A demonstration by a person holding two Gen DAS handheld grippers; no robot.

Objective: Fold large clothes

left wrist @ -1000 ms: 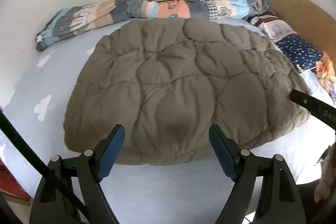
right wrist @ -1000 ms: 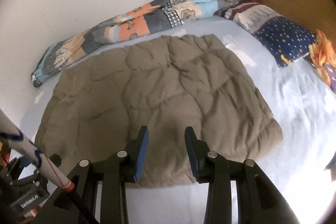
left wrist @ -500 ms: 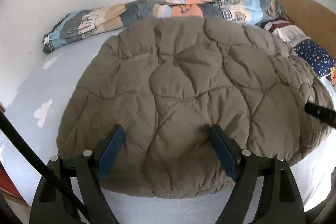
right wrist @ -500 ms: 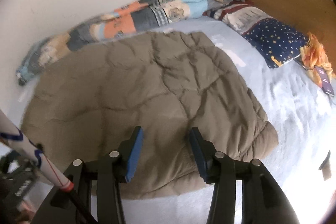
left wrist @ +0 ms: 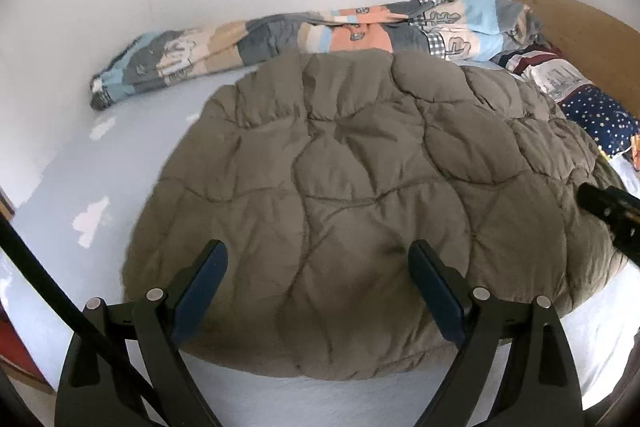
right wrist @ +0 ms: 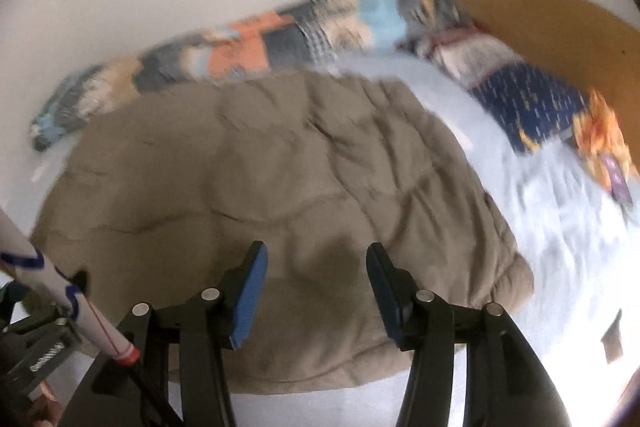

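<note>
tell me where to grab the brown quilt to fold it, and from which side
Grip the near edge of the brown quilt, one gripper toward each near corner, coming from the bed's near side. The quilt lies flat and puffy, and its rounded near hem is exposed and closest.

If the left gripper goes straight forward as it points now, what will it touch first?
Most likely the brown quilted blanket lying on the bed; the left gripper, jaws open, points down at its near part. Depth is uncertain.

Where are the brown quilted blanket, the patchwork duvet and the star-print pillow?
brown quilted blanket (left wrist: 360,187): left wrist view, middle of its top surface.
patchwork duvet (left wrist: 360,35): left wrist view, orange patch against the wall.
star-print pillow (left wrist: 600,115): left wrist view, navy cover.
</note>
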